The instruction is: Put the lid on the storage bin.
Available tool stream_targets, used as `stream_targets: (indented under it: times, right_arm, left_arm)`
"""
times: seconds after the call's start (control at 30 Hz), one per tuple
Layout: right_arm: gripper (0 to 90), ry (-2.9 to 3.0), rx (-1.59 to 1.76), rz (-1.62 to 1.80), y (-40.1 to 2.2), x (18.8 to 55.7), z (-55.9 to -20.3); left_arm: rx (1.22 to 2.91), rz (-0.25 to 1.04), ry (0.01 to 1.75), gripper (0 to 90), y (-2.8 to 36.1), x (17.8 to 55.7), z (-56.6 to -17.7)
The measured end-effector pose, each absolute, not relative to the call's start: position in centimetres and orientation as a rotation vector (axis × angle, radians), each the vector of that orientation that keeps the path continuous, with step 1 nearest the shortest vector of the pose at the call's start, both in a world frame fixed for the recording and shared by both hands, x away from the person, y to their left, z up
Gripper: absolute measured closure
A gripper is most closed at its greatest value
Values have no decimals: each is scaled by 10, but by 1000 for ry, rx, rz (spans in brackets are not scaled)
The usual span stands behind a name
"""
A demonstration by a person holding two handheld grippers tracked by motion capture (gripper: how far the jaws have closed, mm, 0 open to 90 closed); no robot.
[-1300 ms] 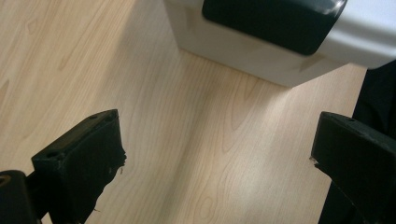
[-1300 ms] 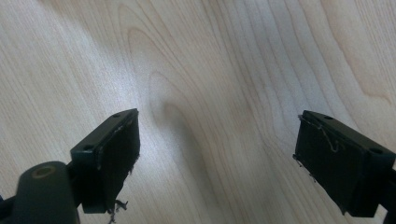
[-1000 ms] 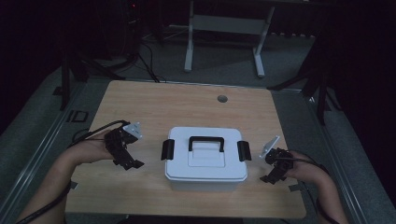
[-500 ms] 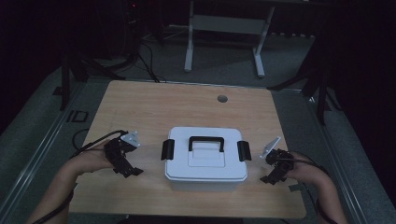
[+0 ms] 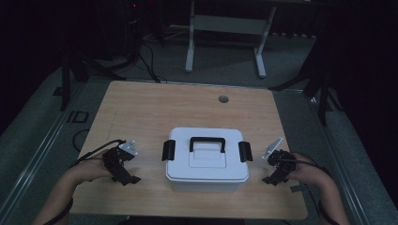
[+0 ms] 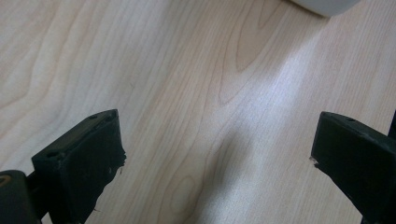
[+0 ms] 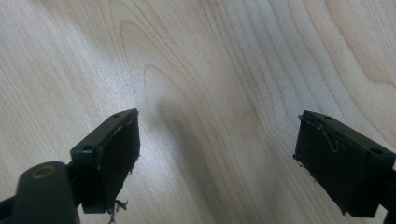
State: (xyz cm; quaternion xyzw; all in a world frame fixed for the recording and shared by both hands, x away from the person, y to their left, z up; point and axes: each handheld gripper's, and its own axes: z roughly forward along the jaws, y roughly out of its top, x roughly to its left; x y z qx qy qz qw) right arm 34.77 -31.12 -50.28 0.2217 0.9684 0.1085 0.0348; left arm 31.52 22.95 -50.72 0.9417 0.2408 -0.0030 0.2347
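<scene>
A white lidded box with a black top handle and a black latch on each end sits in the middle of the wooden table, near its front edge. To the box's left, my left gripper rests low over the wood, jaws wide apart. In the left gripper view, the left gripper has bare wood between its pads, and a corner of the white box shows at the top. On the box's right, my right gripper is open too; in the right gripper view, the right gripper frames plain wood.
A round cable hole lies in the table near its far edge. Beyond the table a white metal frame stands on a dark floor. Black cables trail off the left edge. The far half of the tabletop is bare wood.
My left gripper has drifted back toward the table's front edge and slightly left. The right gripper and the box have not moved.
</scene>
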Motion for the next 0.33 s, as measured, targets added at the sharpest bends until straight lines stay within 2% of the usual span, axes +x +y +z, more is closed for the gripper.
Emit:
stream_targets:
  times: [0.33]
  right_arm:
    - [136, 2977, 676, 328, -311, 348, -502]
  left_arm:
    - [2591, -38, 680, 19, 233, 315, -514]
